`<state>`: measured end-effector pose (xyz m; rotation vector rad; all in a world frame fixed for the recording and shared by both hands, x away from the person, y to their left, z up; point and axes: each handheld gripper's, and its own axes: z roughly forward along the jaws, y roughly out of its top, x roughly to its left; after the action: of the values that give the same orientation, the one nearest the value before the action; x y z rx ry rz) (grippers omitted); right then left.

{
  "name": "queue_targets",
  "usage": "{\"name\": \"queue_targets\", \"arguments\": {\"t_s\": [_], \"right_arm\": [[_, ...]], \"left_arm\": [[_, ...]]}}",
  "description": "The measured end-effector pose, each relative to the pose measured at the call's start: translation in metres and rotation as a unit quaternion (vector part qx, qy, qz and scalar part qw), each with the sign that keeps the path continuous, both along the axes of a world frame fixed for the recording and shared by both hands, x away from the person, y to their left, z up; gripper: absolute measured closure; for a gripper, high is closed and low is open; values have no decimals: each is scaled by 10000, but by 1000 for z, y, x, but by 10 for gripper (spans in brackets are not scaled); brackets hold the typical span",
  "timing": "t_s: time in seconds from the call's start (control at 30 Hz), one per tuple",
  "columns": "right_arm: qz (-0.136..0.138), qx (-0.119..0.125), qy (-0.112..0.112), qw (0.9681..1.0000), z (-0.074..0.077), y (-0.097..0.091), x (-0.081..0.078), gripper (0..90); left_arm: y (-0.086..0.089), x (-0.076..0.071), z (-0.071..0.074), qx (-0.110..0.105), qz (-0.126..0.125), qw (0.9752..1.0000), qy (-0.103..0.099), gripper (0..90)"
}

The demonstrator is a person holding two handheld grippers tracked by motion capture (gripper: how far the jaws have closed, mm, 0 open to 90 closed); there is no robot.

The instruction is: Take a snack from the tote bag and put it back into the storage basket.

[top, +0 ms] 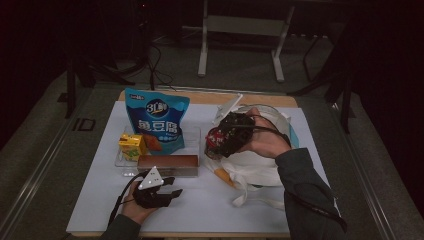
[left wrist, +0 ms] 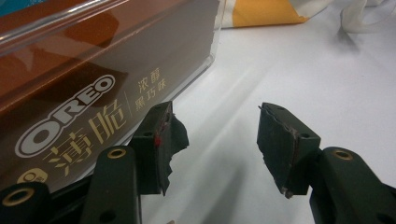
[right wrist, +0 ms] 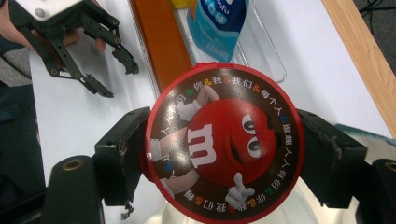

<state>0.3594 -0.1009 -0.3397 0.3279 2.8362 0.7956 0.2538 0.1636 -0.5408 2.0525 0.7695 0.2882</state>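
Note:
My right gripper (right wrist: 224,154) is shut on a round red M&M's can (right wrist: 224,142), one jaw pressing each side of its lid. In the high view the can (top: 212,139) hangs in the right gripper (top: 219,146) above the white cloth bag (top: 255,167). My left gripper (top: 176,187) rests low on the white mat, just in front of the brown Oreo box (top: 168,164). Its jaws stand open with nothing between them (left wrist: 215,116), the Oreo box (left wrist: 93,84) close on their left. The right gripper view also shows the left gripper (right wrist: 109,77), open.
A clear tray (top: 192,134) holds a blue snack bag (top: 157,122), a yellow drink carton (top: 131,146) and the Oreo box. A clear round container (top: 274,116) stands behind the right hand. The table's wooden far edge (top: 200,96) lies beyond the mat.

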Motion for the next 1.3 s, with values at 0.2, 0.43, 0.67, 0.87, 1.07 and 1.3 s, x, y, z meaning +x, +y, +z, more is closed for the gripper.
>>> {"name": "queue_targets", "arguments": {"t_s": [0.2, 0.43, 0.67, 0.87, 1.07, 1.3], "right_arm": [[75, 59, 20, 10000, -1, 10, 2, 246], [97, 100, 35, 9999, -2, 22, 4, 246], [112, 151, 26, 9998, -3, 31, 8, 246], [65, 87, 32, 9999, -4, 40, 14, 246], [75, 37, -19, 10000, -7, 48, 18, 245], [111, -20, -3, 9999, -16, 55, 24, 245]], "left_arm": [[0, 0, 0, -3, 0, 10000, -3, 464], [1, 0, 0, -12, -3, 10000, 2, 464], [1, 0, 0, 2, -8, 10000, 2, 464], [1, 0, 0, -7, -16, 10000, 0, 464], [1, 0, 0, -24, -16, 10000, 6, 464], [1, 0, 0, -24, -14, 10000, -9, 464]]}}
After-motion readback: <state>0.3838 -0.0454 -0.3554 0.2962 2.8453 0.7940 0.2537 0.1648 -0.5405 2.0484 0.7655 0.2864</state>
